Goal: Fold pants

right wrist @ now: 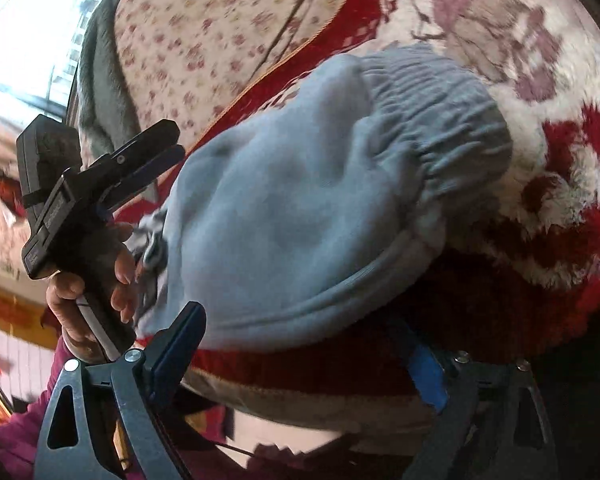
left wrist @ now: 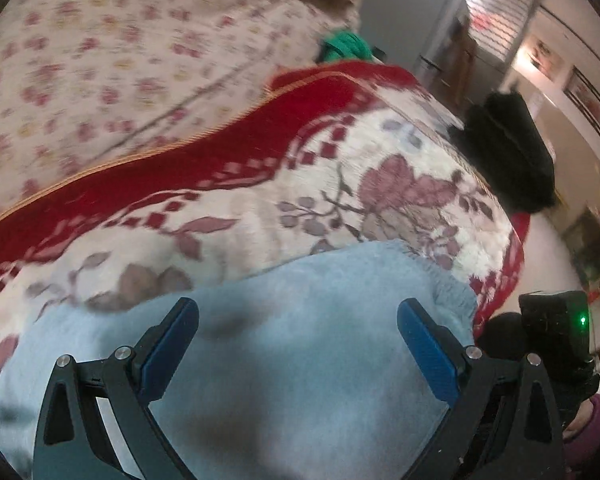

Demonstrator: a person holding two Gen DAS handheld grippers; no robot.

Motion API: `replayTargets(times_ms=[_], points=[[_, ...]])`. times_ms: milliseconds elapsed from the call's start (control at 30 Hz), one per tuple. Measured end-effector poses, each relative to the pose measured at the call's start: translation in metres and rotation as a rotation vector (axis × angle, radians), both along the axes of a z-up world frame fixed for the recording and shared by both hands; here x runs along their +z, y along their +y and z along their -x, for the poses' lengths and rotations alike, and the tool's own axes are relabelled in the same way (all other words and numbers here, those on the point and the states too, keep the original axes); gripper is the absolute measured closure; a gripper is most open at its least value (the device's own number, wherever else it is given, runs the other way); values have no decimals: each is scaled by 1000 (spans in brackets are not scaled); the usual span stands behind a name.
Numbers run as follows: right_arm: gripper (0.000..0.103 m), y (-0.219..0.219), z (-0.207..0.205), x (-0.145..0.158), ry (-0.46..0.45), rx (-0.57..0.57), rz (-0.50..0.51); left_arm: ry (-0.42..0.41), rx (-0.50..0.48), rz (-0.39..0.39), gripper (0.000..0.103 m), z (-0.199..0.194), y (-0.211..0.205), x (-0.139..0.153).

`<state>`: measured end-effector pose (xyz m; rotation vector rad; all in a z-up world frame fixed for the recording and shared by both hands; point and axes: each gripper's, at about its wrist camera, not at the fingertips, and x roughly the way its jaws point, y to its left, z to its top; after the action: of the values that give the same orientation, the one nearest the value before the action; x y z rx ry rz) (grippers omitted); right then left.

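Note:
Light blue fleece pants (left wrist: 300,360) lie bunched on a red and white floral blanket (left wrist: 340,184) on a bed. In the right wrist view their grey elastic waistband (right wrist: 440,120) sits at the far end of the bundle (right wrist: 292,216). My left gripper (left wrist: 298,316) is open just above the blue cloth, its blue pads wide apart and nothing between them. It also shows at the left of the right wrist view, as the left gripper (right wrist: 172,144) held by a hand (right wrist: 80,300). My right gripper (right wrist: 304,340) stands open at the near edge of the bundle and grips nothing.
A pale flowered sheet (left wrist: 100,60) covers the bed beyond the blanket, with a green cloth (left wrist: 344,46) at its far edge. A black bag (left wrist: 512,152) stands past the bed's corner. A black housing with a green light (left wrist: 556,332) is at the right edge. A bright window (right wrist: 28,40) lies to the left.

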<state>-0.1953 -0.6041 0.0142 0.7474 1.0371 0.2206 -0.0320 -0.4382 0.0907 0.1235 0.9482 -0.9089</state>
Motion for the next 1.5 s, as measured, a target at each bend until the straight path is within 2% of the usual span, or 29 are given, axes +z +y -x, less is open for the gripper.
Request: replayTargets(times_ms=[167, 267, 400, 500, 533, 700, 733, 767, 800, 900, 1033, 1067, 1100, 1167, 1500], points=[[6, -2, -3, -3, -64, -34, -10, 91, -92, -23, 4, -22, -32, -17], [6, -3, 1, -4, -111, -57, -17, 117, -139, -34, 4, -27, -45, -24], [6, 2, 5, -1, -182, -42, 1, 151, -203, -94, 4, -32, -65, -41], [6, 0, 5, -7, -204, -78, -46, 181, -230, -121, 3, -36, -75, -55], [6, -1, 4, -8, -207, -92, -61, 201, -234, -124, 0, -39, -79, -60], [8, -2, 3, -7, -215, -95, -69, 325, -252, -88, 0, -52, -86, -77], [16, -1, 4, -5, -216, -89, -54, 329, -254, -84, 0, -53, -86, -78], [37, -2, 4, -4, -213, -86, -34, 326, -259, -79, 0, -53, -85, -77], [46, -5, 4, -5, -203, -89, -31, 324, -267, -79, 2, -52, -85, -76], [53, -9, 4, -6, -203, -89, -80, 311, -293, -66, 27, -49, -85, -72], [60, -3, 3, 10, -238, -46, 10, 283, -262, -38, 59, -45, -75, -61], [61, 1, 3, 17, -256, -29, 42, 283, -251, -31, 64, -45, -73, -59], [62, 4, 1, 23, -269, -17, 63, 278, -227, -22, 78, -47, -67, -55], [64, 6, 2, 31, -296, -4, 77, 288, -206, 5, 81, -50, -61, -49], [68, 27, -3, 83, -419, 64, 107, 161, -164, 98, 86, -43, -26, 23]])
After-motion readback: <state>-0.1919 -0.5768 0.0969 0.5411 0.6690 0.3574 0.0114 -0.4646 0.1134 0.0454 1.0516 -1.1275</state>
